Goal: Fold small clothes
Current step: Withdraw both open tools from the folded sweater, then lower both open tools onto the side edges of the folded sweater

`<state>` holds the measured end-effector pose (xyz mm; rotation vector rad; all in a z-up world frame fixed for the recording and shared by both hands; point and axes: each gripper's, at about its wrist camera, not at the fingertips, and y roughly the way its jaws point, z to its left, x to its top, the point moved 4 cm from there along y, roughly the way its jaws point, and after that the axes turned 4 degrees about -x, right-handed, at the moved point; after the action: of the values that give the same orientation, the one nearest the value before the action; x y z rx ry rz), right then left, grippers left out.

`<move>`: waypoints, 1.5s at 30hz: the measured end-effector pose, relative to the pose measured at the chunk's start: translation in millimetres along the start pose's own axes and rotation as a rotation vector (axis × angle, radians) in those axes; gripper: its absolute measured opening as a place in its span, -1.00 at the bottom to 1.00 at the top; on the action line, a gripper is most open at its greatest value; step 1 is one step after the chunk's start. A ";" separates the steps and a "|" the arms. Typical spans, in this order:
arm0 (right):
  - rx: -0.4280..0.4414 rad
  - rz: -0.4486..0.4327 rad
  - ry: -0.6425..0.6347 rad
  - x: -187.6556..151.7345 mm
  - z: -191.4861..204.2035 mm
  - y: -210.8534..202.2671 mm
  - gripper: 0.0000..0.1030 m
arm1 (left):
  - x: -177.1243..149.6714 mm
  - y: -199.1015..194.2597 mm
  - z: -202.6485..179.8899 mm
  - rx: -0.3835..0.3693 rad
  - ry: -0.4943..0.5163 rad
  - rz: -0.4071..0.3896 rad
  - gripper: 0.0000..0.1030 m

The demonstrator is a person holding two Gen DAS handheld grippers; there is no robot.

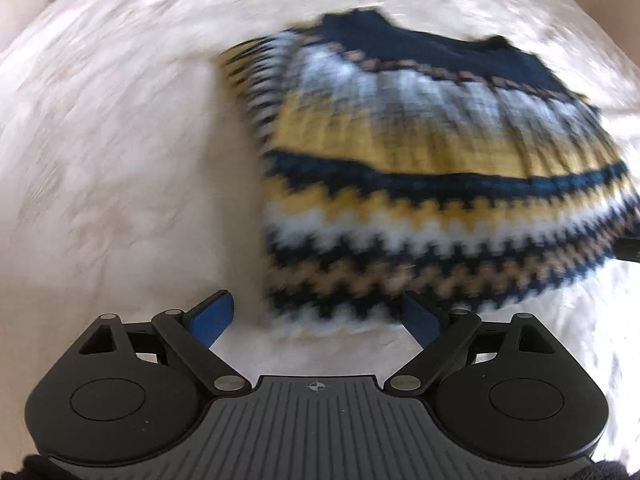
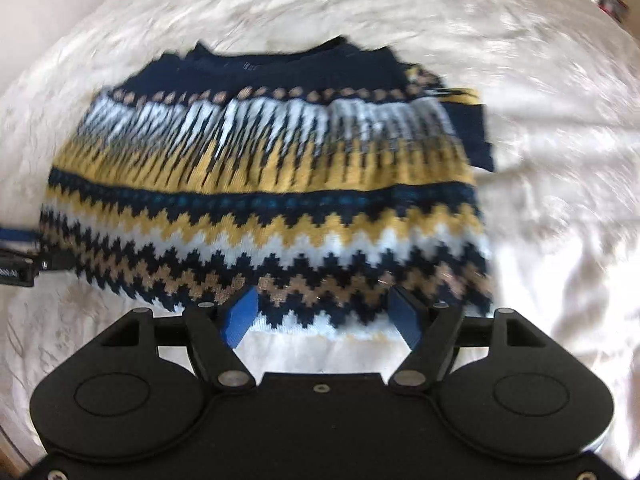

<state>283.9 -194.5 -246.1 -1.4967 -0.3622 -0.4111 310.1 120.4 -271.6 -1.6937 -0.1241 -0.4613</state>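
The left tool (image 1: 320,316) is wide open and holds nothing. Its blue fingers (image 1: 212,316) sit just above the white fuzzy blanket (image 1: 120,160), and the right-hand one is at the near corner of the knitted sweater (image 1: 420,160). The right tool (image 2: 322,318) is wide open too, with nothing in it. Its blue fingers (image 2: 240,318) are right at the sweater's (image 2: 272,200) near edge; I cannot tell if they touch it. The sweater lies flat on the blanket (image 2: 560,200), with zigzag bands of dark blue, yellow, white and tan. Both pictures are blurry.
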 end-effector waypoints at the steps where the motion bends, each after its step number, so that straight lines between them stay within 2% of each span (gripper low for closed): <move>1: 0.005 -0.013 0.020 -3.1 -1.6 -8.2 0.46 | -2.1 -3.5 6.4 -0.004 -0.022 -0.002 0.76; 5: 0.037 -0.068 0.093 -8.3 -3.1 -33.6 0.57 | -7.3 -28.1 18.9 0.007 -0.027 -0.048 0.76; 8: 0.049 -0.090 0.130 -14.5 0.1 -49.1 0.61 | -13.8 -50.0 19.9 -0.015 -0.024 -0.086 0.76; 12: 0.070 -0.100 0.171 -19.0 7.9 -59.2 0.79 | -22.4 -70.8 12.8 -0.051 -0.016 -0.119 0.76; 17: 0.077 -0.102 0.190 -29.3 15.3 -71.4 0.98 | -32.4 -79.6 -4.9 -0.112 -0.013 -0.124 0.76; 26: 0.088 -0.090 0.270 -49.2 9.8 -84.4 0.99 | -40.2 -87.1 -32.8 -0.161 0.073 -0.105 0.76; 34: 0.109 -0.100 0.297 -46.8 -6.1 -87.6 0.99 | -22.2 -94.7 -52.9 -0.157 0.038 -0.158 0.76; 45: 0.217 -0.134 0.325 0.1 -56.3 -65.1 0.99 | 35.8 -87.8 -86.3 -0.096 -0.008 -0.196 0.76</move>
<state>251.8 -252.7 -191.4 -1.1745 -0.2406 -0.6893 293.2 46.5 -168.2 -1.7856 -0.2801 -0.6148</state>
